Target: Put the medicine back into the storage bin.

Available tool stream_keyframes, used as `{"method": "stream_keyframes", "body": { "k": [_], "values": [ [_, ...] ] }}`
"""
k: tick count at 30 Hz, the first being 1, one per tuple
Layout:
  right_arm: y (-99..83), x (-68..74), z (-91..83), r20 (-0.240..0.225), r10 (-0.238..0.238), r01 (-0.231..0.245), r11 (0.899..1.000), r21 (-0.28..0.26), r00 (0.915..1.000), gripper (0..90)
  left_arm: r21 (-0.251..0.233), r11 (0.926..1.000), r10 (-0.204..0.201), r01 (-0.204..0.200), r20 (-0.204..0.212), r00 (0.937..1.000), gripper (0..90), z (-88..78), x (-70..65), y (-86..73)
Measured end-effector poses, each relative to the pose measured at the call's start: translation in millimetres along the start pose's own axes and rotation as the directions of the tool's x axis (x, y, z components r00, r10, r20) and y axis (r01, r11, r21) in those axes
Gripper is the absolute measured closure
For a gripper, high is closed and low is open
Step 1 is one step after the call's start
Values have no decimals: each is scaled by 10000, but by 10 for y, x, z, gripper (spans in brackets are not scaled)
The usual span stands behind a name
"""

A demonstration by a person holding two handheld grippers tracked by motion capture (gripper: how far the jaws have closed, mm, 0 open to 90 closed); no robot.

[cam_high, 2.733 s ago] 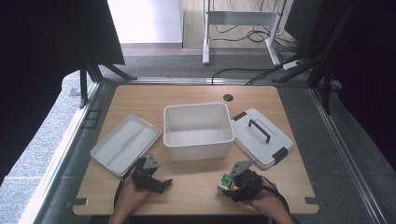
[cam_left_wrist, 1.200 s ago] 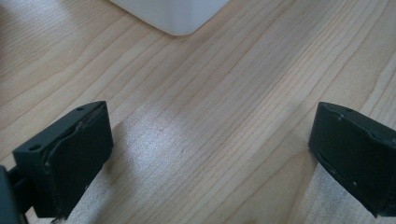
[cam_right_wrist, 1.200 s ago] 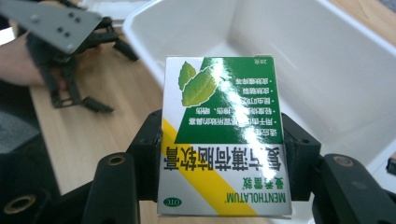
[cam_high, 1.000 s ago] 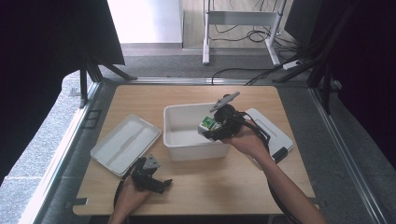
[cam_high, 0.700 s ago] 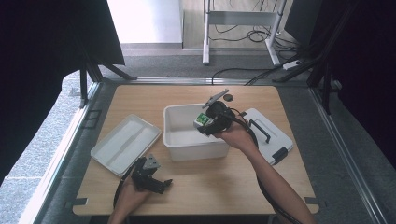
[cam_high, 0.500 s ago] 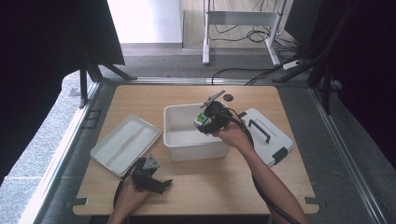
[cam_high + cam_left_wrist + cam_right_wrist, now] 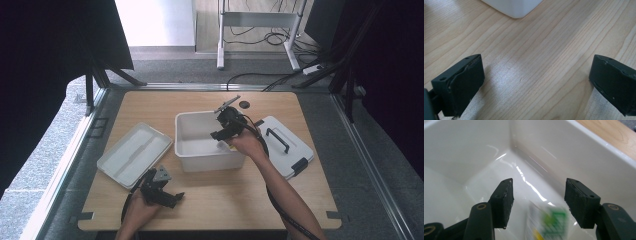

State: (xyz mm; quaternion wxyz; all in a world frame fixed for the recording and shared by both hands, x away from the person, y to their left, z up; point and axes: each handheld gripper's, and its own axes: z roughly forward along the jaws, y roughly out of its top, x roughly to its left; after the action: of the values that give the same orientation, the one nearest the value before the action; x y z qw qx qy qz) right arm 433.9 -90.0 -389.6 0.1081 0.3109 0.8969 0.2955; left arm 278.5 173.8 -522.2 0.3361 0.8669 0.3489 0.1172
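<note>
My kit: two black hand-held grippers w/ cables

Left gripper point(image 7: 161, 187) has a grey three-cornered top plate; right gripper point(image 7: 226, 125) too. Jaws are blocky, matte black, w/ small screw holes and scuffed edges; brass pivot rivets. Forearms bare, no sleeves.

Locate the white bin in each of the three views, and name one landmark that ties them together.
High view: white bin at the table's middle, the right gripper dipped into it.
Left gripper view: one rounded corner at the top edge.
Right gripper view: its inner walls and floor around the jaws.
Shared landmark: the wooden tabletop.
</note>
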Motion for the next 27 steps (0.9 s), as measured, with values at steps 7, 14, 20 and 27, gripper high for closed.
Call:
{"method": "stream_keyframes", "body": {
  "k": [7, 14, 20, 27],
  "values": [
    [-79, 11, -198, -243, -73, 58, 9982, -600, 9997, 310, -43, 10000, -64, 64, -7, 10000, 0, 2, -5, 0],
    [-278, 66, -478, -374, -221, 173, 9921, -1243, 9991, 129, -60, 9999, -101, 101, -3, 9999, 0, 3, -7, 0],
    [-490, 121, -691, -228, -267, 228, 9878, -1540, 9994, 19, -52, 9999, -144, 144, -43, 9999, 0, 4, -8, 0],
    [-767, 121, -886, -139, -197, 169, 9846, -1743, 9997, 10, -25, 9998, -192, 192, -75, 9998, 0, 0, -10, -2]
  ]
}}
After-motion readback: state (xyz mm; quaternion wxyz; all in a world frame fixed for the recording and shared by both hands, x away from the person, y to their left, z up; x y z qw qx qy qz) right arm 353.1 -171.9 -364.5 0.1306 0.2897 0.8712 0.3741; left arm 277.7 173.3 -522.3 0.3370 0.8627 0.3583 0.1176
